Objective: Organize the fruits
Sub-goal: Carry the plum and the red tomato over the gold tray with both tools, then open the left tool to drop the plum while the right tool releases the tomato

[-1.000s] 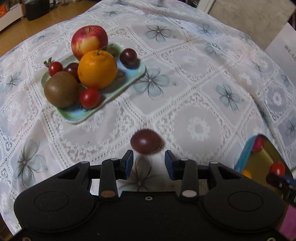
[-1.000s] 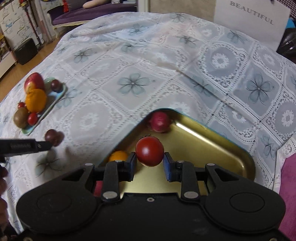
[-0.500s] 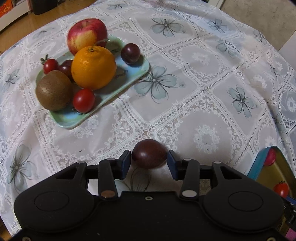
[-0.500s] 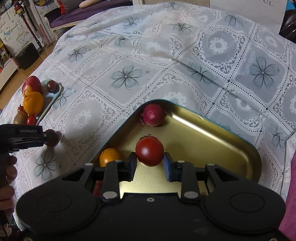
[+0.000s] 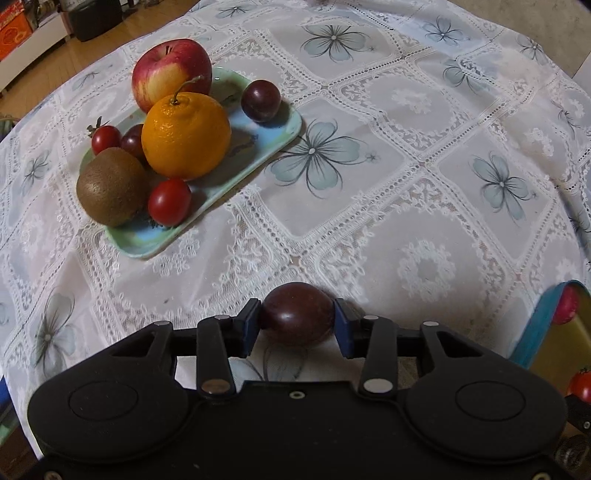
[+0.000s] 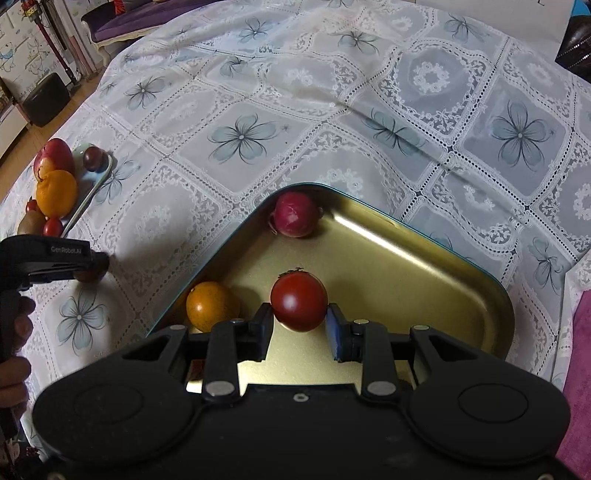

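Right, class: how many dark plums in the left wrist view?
3 plums: one on the green plate's far corner, one beside the orange, one between the closing left jaws; others may hide.

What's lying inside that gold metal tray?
Inside the gold tray lie a purplish-red round fruit in the far corner and a small orange fruit. The right tongs grip a red tomato above it. The tongs cover the tray's near part.

I note a white lace tablecloth point(image 5: 406, 155) with blue-grey flower prints covering the whole work surface. Beyond its far left edge I see wooden flooring point(image 5: 92, 48) and a dark box point(image 6: 46, 99) standing on it. A purple upholstered seat point(image 6: 147, 22) sits behind the cloth. Magenta fabric point(image 6: 580, 350) shows at the right edge.
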